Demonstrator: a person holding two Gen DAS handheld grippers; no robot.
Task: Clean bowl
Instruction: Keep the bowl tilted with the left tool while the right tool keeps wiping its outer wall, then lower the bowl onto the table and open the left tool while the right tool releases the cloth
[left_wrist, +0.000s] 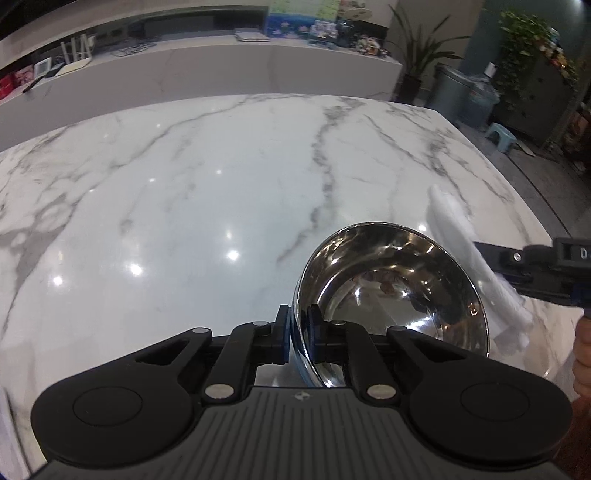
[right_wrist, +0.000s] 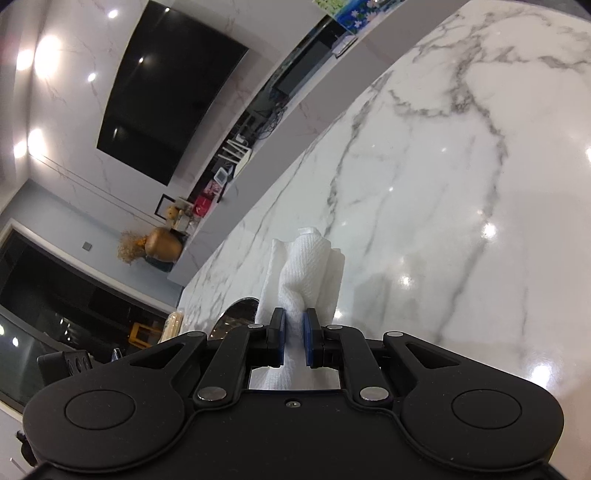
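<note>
**Black tongs with blue pads**

The left tongs (left_wrist: 298, 338) are matte black: two link arms on each side, joined by round silver pivot pins, spreading back into broad rounded lobes, each with a raised disc. Between the lobes sits a ribbed grey plate bearing a small emblem. The fingertips (left_wrist: 282, 334) carry blue pads. The right tongs (right_wrist: 294, 341) have the same build, with one small screw in a smooth black plate. Seen from the left wrist, their side shows a silver screw and white lettering.
</note>
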